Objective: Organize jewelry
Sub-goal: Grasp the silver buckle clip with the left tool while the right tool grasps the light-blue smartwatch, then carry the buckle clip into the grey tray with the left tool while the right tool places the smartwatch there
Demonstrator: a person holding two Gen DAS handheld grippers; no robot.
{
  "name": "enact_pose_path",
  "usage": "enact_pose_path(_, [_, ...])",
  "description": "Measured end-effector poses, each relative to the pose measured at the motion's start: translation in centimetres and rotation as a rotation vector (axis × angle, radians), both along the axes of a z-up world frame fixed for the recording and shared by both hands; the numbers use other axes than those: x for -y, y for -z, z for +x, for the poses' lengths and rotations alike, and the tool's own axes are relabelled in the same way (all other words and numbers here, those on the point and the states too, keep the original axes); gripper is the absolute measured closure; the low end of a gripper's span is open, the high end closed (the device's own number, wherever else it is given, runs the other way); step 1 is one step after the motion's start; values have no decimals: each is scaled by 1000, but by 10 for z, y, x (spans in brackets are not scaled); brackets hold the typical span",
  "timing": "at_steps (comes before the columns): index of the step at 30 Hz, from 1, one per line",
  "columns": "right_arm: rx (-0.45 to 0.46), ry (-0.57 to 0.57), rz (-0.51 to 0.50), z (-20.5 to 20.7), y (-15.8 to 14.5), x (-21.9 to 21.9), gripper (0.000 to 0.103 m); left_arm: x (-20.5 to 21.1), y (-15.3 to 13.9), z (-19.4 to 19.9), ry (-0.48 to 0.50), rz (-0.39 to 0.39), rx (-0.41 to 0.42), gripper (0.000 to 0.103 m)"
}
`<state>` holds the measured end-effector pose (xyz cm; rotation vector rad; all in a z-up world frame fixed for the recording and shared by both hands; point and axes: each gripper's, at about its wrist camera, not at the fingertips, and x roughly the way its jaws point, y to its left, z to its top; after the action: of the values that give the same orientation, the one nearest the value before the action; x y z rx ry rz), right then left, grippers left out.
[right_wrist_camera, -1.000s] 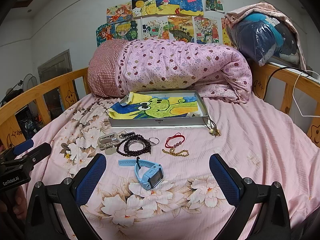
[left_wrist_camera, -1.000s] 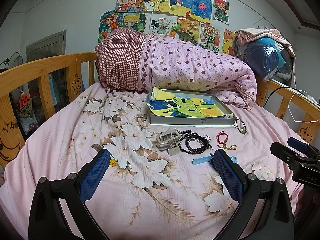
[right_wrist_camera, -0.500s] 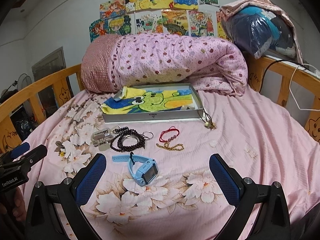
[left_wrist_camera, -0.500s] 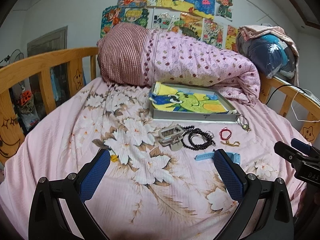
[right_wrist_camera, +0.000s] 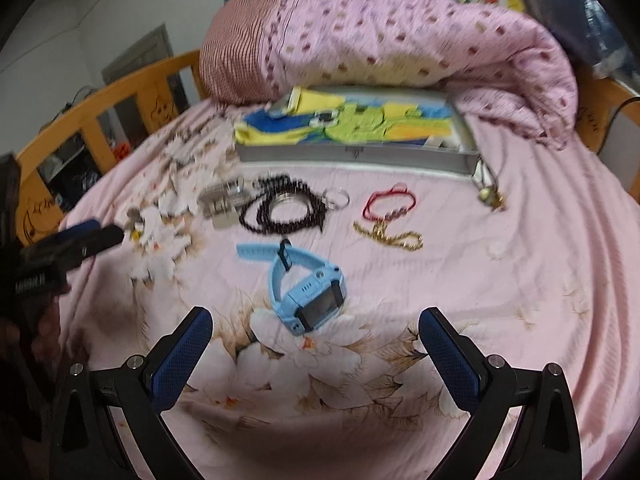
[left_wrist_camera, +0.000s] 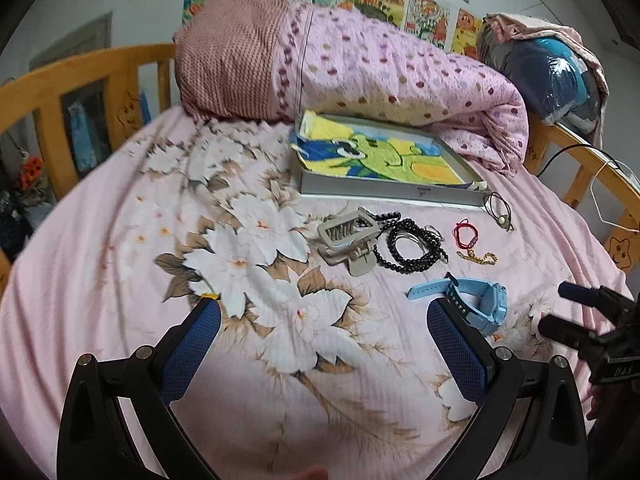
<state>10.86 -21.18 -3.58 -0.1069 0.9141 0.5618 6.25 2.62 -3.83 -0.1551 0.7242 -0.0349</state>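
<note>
A: Where's the jewelry?

B: Loose on the bed (right_wrist_camera: 540, 280), mid-sheet, in front of the grey tray (right_wrist_camera: 352, 158) by the rolled quilt. The blue watch (right_wrist_camera: 308, 288) lies nearest the right gripper (right_wrist_camera: 316, 334).

A: How would it handle?

B: Probably light, with a rigid case and a bendy, slightly grippy strap. I'd pinch across the case. The black bead strand (left_wrist_camera: 412, 244) and gold chain (right_wrist_camera: 390, 236) look limp and slippery.

A: And the fingers?

B: Both pairs are spread wide, holding nothing. The left gripper (left_wrist_camera: 324, 336) hovers over the flower print, its right finger (left_wrist_camera: 456, 348) just beside the watch strap.
</note>
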Motion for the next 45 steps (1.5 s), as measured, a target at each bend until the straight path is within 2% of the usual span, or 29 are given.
enact_pose_path(5, [-45, -52, 25, 14, 17, -7, 0, -5, 11, 28, 68, 16, -34, 2])
enact_pose_path(9, [-26, -77, 14, 24, 26, -17, 0, -10, 18, 52, 133, 7, -50, 2])
enact_pose_path(13, [1, -108, -12, 33, 35, -27, 18, -8, 20, 74, 190, 15, -58, 2])
enact_pose_path(14, [3, -113, -14, 36, 38, -29, 20, -5, 21, 79, 212, 29, -56, 2])
enact_pose_path(16, [-4, -120, -17, 40, 44, -31, 33, 2, 24, 89, 245, 63, -54, 3])
enact_pose_path(17, [-11, -125, -14, 42, 46, -32, 35, 5, 26, 94, 264, 83, -56, 3])
enact_pose_path(22, [-16, -121, -11, 46, 52, -31, 41, 10, 38, 118, 325, 117, -74, 16])
enact_pose_path(24, [-15, -114, -6, 50, 52, -31, 49, 10, 43, 128, 345, 112, -88, 26])
enact_pose_path(25, [-17, -111, 1, 51, 52, -30, 49, 10, 44, 132, 354, 109, -94, 29])
enact_pose_path(27, [-15, -107, 10, 50, 51, -30, 49, 11, 48, 138, 372, 105, -112, 44])
enact_pose_path(28, [-13, -105, 15, 51, 50, -29, 49, 12, 50, 141, 381, 102, -127, 48])
enact_pose_path(35, [17, -78, 70, 53, 35, -26, 49, 8, 50, 138, 374, 56, -142, 50])
enact_pose_path(39, [61, -60, 99, 56, 19, -23, 49, 9, 44, 129, 326, 56, -141, 51])
enact_pose_path(45, [170, -30, 139, 98, -10, -28, 49, 5, 12, 135, 222, 41, -72, 50])
